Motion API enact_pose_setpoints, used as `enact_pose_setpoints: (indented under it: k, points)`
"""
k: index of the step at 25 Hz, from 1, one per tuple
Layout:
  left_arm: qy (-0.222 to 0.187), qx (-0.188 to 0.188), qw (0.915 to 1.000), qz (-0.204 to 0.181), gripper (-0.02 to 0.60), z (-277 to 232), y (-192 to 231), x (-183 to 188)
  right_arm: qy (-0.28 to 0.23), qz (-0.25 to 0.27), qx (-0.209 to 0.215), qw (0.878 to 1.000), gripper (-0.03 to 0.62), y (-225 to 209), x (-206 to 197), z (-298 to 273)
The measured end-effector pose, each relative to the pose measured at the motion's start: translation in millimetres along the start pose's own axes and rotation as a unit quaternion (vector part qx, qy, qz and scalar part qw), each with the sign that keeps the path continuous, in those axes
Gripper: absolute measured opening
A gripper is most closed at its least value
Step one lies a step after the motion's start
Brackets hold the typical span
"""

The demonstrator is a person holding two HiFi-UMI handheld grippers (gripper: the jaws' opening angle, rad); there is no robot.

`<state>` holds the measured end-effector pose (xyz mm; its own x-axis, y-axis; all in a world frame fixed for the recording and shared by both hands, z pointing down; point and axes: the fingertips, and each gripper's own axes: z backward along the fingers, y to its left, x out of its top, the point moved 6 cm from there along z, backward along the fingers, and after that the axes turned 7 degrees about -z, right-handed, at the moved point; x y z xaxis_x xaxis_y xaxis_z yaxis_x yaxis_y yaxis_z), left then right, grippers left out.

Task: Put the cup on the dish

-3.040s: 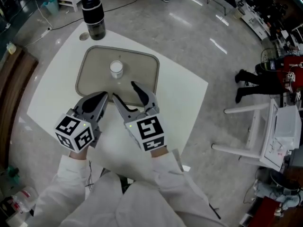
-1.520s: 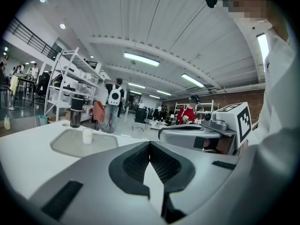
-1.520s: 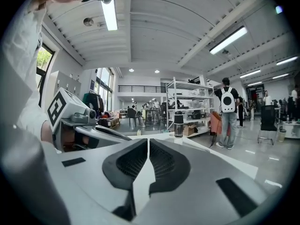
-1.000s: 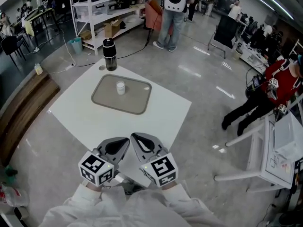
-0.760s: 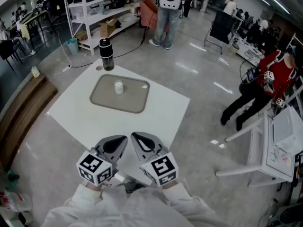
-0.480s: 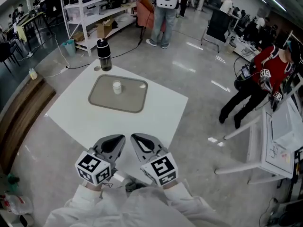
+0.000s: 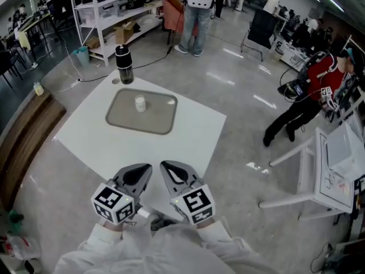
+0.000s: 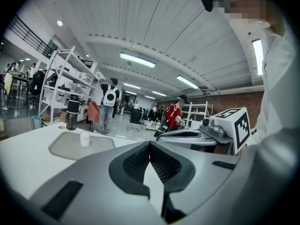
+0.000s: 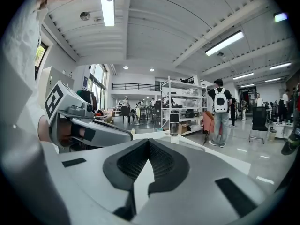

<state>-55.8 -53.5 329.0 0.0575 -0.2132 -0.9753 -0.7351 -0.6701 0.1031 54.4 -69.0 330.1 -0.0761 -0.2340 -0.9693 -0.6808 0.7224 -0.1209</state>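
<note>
A small white cup [image 7: 139, 103] stands upright inside the grey, tray-like dish [image 7: 154, 121] on the far half of the white table [image 7: 188, 133]. From the left gripper view the cup [image 8: 85, 138] rests in the dish [image 8: 63, 149], well ahead of the jaws. My left gripper [image 7: 146, 168] and right gripper [image 7: 165, 165] hover side by side over the table's near corner, far from the cup. Both are shut with nothing between the jaws. The left gripper [image 8: 150, 144] and the right gripper [image 9: 149, 142] each show their tips meeting.
A black bottle [image 7: 124, 64] stands at the table's far corner beyond the dish, and a small round lid lies beside it. A wooden bench [image 7: 23, 136] runs along the left. A white frame [image 7: 319, 170] stands at the right. People stand on the floor behind, near shelving.
Three seconds ago both grippers were at the dish's near edge with the right jaws open. They have since drawn back to the table's near corner, shut. Over the last second they barely shift.
</note>
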Motion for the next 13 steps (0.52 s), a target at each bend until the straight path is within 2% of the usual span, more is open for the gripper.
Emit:
enact_pose_setpoints:
  k: [13]
  points:
    - [-0.002,-0.004,1.0,0.004,0.008,0.5,2.0,-3.9,-0.006,0.0,-0.001,1.0,0.012,-1.4,-1.1,-0.4]
